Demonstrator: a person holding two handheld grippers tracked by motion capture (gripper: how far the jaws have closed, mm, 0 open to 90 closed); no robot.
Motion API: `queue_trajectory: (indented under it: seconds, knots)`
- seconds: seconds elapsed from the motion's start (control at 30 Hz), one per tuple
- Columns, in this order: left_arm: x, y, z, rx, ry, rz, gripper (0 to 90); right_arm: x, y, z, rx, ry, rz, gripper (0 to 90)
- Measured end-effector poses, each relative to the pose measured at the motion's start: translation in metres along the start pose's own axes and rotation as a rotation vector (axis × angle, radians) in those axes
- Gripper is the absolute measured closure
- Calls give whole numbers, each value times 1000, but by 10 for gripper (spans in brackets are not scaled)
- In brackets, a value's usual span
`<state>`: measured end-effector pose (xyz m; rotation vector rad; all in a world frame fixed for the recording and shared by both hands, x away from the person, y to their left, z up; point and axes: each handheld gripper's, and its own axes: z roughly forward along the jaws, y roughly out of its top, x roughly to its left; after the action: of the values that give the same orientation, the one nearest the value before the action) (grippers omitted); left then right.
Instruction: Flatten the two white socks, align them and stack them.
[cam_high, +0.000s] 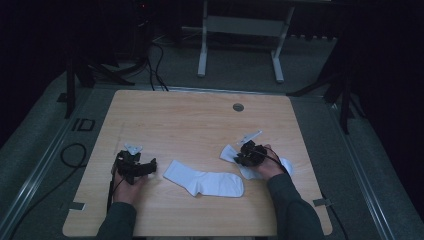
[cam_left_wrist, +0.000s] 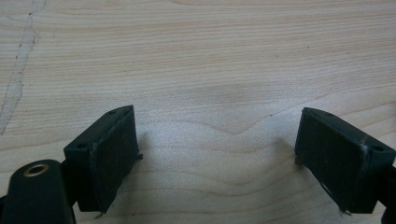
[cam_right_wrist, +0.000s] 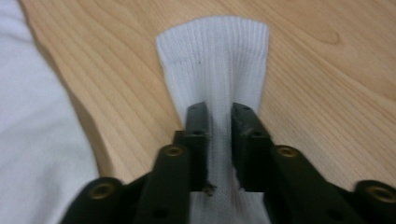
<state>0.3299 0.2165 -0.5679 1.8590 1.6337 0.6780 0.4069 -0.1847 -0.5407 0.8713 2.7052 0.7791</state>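
White ribbed sock at the desk's right is pinched at its cuff by the right tongs; left tongs gape empty; next, I judge, a lift.

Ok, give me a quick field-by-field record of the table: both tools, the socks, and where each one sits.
surface: light wooden table
left tool: jaws wide apart over bare wood, nothing between them
right tool: jaws pinched on a gathered ridge of the right sock behind its ribbed cuff
middle sock: white, lying flat between the two tools, untouched
right sock in high view: partly under the right hand
left hand: resting near the table's left front
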Motion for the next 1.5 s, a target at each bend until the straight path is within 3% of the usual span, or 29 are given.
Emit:
queue_trajectory:
  seconds: [0.13,0.63,0.93,1.13,1.5]
  knots:
    - [0,0,0,-1,0,-1,131,1,1,2,-18,-10,26,818]
    - [0,0,0,-3,-2,-2,139,7,10,4,12,-49,9,827]
    - [-2,-2,-3,-10,3,-3,181,20,22,-15,-24,-53,-35,826]
    - [-5,-2,-6,-9,-9,3,284,28,35,-39,-79,-62,-66,826]
    - [-11,-3,-11,-12,-40,48,591,43,55,-78,-173,-77,-116,826]
